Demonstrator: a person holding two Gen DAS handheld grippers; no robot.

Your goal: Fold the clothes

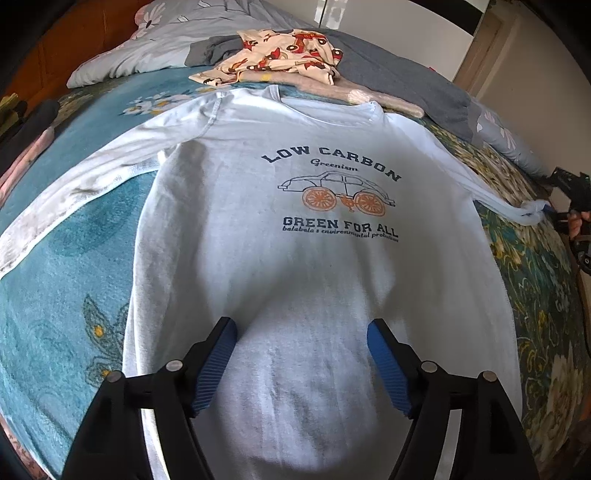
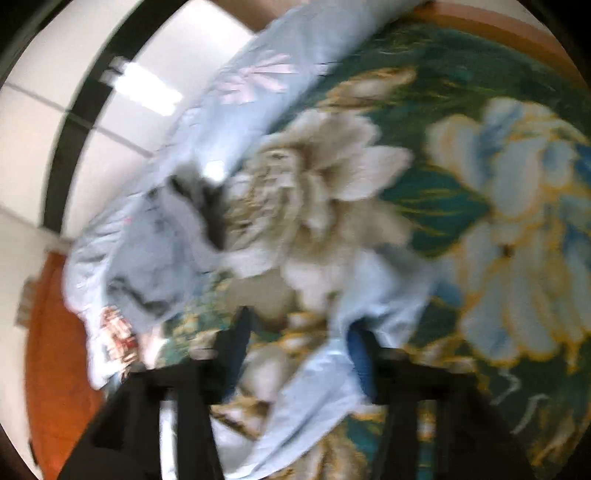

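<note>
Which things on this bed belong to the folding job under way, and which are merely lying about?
In the job:
- white T-shirt, spread flat
- its sleeve end at the right gripper
- left gripper, open above the hem

Lying about:
- car-print garment
- grey garment
- pale blue quilt
- floral blanket

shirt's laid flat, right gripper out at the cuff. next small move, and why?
Probably carry the right sleeve inward across the shirt. The right gripper is at its cuff, stretched out over the blanket, while the left gripper hovers open above the hem, holding nothing.
</note>
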